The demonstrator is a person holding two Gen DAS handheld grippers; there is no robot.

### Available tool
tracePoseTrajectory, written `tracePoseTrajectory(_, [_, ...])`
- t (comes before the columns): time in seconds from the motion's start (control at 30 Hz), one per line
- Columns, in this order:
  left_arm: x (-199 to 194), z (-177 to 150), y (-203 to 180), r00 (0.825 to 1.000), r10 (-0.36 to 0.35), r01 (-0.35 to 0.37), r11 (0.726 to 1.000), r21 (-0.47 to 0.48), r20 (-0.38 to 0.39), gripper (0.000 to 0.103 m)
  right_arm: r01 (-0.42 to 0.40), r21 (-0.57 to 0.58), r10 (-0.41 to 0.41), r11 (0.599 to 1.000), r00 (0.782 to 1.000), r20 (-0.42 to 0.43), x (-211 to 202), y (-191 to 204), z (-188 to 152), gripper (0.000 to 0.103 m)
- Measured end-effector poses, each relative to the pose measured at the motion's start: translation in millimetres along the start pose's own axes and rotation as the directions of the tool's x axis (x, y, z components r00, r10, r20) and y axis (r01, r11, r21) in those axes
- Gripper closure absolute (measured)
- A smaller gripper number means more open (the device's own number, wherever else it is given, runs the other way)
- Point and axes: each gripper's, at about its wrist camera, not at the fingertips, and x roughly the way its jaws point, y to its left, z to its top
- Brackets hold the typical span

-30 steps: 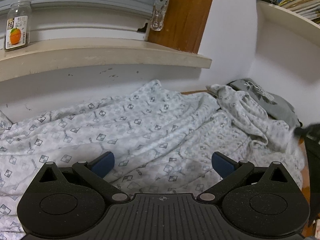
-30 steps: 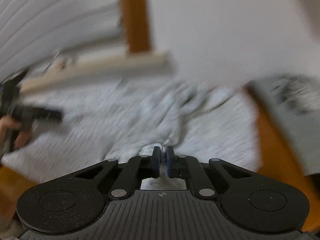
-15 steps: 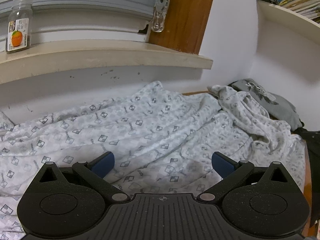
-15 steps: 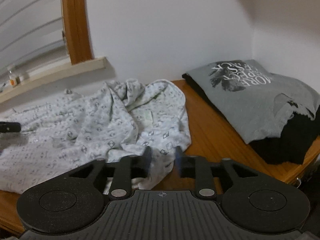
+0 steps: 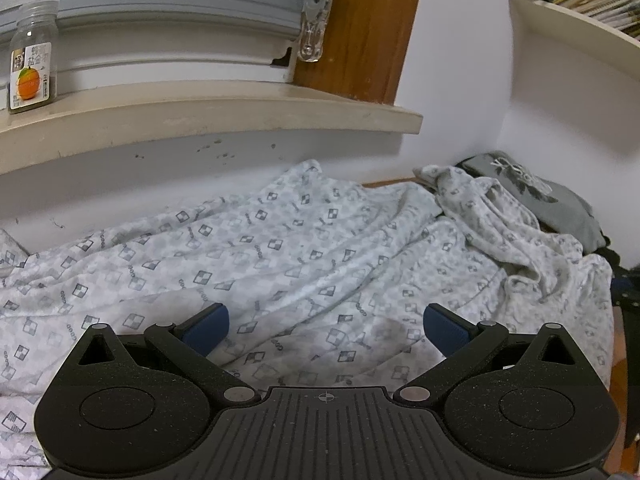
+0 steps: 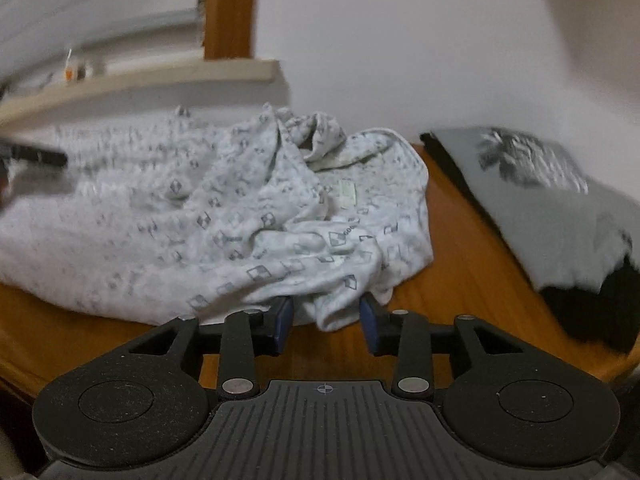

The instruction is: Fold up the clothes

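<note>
- Patterned garment (image 6: 224, 216) lies rumpled across the wooden bench (image 6: 460, 248), spread toward the windowsill (image 5: 200, 116), one end bunched beside the folded grey shirt (image 6: 540, 200).
- Left claw (image 5: 326, 326) hovers over the garment's flat middle, jaws spread wide, empty.
- Right claw (image 6: 326, 318) is spread, straddling a hanging fold at the garment's near edge.
- Fabric looks light, limp and wrinkle-prone; pinching a hem or corner probably works best.
</note>
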Motion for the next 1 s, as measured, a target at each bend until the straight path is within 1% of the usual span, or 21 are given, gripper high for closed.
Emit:
tracePoseTrajectory(0.03, [0, 0, 0, 1.0, -0.001, 0.001, 1.0, 0.0, 0.002, 0.0, 0.007, -0.018, -0.007, 1.0, 1.0, 0.002, 0, 1, 1, 0.101])
tracePoseTrajectory(0.17, [0, 0, 3, 1.0, -0.005, 0.005, 1.0, -0.009, -0.001, 0.0, 0.035, -0.085, -0.034, 0.996, 0.999, 0.011, 0, 2, 4, 0.102])
tracePoseTrajectory(0.23, [1, 0, 4, 1.0, -0.01, 0.01, 1.0, -0.014, -0.005, 0.0, 0.094, -0.033, -0.093, 0.995, 0.996, 0.014, -15, -20, 1, 0.102])
tracePoseTrajectory(0.3, [1, 0, 4, 1.0, -0.01, 0.01, 1.0, -0.016, -0.009, 0.0, 0.087, 0.027, -0.086, 0.996, 0.996, -0.019, -19, -40, -7, 0.101])
tracePoseTrajectory(0.33, [2, 0, 4, 1.0, -0.011, 0.011, 1.0, -0.014, -0.013, 0.0, 0.097, 0.04, -0.097, 0.994, 0.995, -0.001, -21, -43, -11, 0.097])
tracePoseTrajectory(0.37, [2, 0, 3, 1.0, -0.006, 0.006, 1.0, -0.014, -0.014, 0.0, 0.088, 0.055, -0.089, 0.995, 0.996, 0.012, -21, -44, -12, 0.096])
tracePoseTrajectory(0.4, [2, 0, 3, 1.0, 0.001, -0.001, 1.0, -0.014, -0.015, 0.0, 0.067, 0.071, -0.07, 0.995, 0.997, 0.036, -20, -41, -11, 0.096])
tracePoseTrajectory(0.47, [0, -1, 1, 1.0, 0.022, -0.022, 1.0, -0.012, -0.011, 0.0, 0.015, 0.099, -0.024, 0.995, 0.996, 0.091, -14, -30, -7, 0.089])
tracePoseTrajectory(0.5, [-1, -2, -1, 0.999, 0.034, -0.035, 0.999, -0.008, -0.013, 0.0, -0.015, 0.109, 0.002, 0.994, 0.993, 0.119, -10, -23, -3, 0.081])
tracePoseTrajectory(0.53, [-3, -4, -3, 0.999, 0.048, -0.048, 0.999, -0.003, -0.016, 0.0, -0.054, 0.107, 0.04, 0.993, 0.991, 0.126, -4, -12, 1, 0.073])
tracePoseTrajectory(0.6, [-5, -7, -9, 0.997, 0.075, -0.074, 0.997, 0.018, -0.028, 0.0, -0.132, 0.102, 0.117, 0.986, 0.983, 0.139, 10, 8, 10, 0.07])
tracePoseTrajectory(0.67, [-11, -12, -13, 0.995, 0.096, -0.094, 0.995, 0.045, -0.034, 0.0, -0.193, 0.07, 0.185, 0.979, 0.976, 0.111, 29, 28, 11, 0.07])
tracePoseTrajectory(0.7, [-14, -14, -13, 0.994, 0.102, -0.101, 0.994, 0.036, -0.031, 0.0, -0.215, 0.05, 0.21, 0.975, 0.973, 0.093, 37, 36, 10, 0.069])
tracePoseTrajectory(0.73, [-17, -16, -12, 0.994, 0.106, -0.106, 0.994, 0.022, -0.027, 0.0, -0.2, 0.027, 0.197, 0.979, 0.977, 0.078, 44, 41, 6, 0.069])
tracePoseTrajectory(0.8, [-24, -19, -9, 0.994, 0.111, -0.111, 0.994, -0.007, -0.018, 0.0, -0.137, 0.016, 0.136, 0.99, 0.989, 0.065, 53, 35, -5, 0.07])
tracePoseTrajectory(0.87, [-30, -21, -6, 0.993, 0.114, -0.114, 0.993, -0.035, -0.001, 0.0, -0.097, 0.042, 0.094, 0.994, 0.993, 0.075, 55, 18, -16, 0.071])
tracePoseTrajectory(0.9, [-33, -21, -4, 0.993, 0.115, -0.114, 0.992, -0.047, 0.014, 0.0, -0.088, 0.032, 0.084, 0.996, 0.991, 0.105, 53, 8, -22, 0.072])
tracePoseTrajectory(0.97, [-37, -21, 0, 0.991, 0.13, -0.128, 0.99, -0.061, 0.03, 0.0, -0.046, 0.031, 0.042, 0.998, 0.992, 0.121, 52, -1, -26, 0.072])
tracePoseTrajectory(1.0, [-39, -21, 3, 0.989, 0.144, -0.142, 0.988, -0.064, 0.033, 0.0, -0.05, 0.036, 0.045, 0.998, 0.991, 0.126, 52, -2, -28, 0.072])
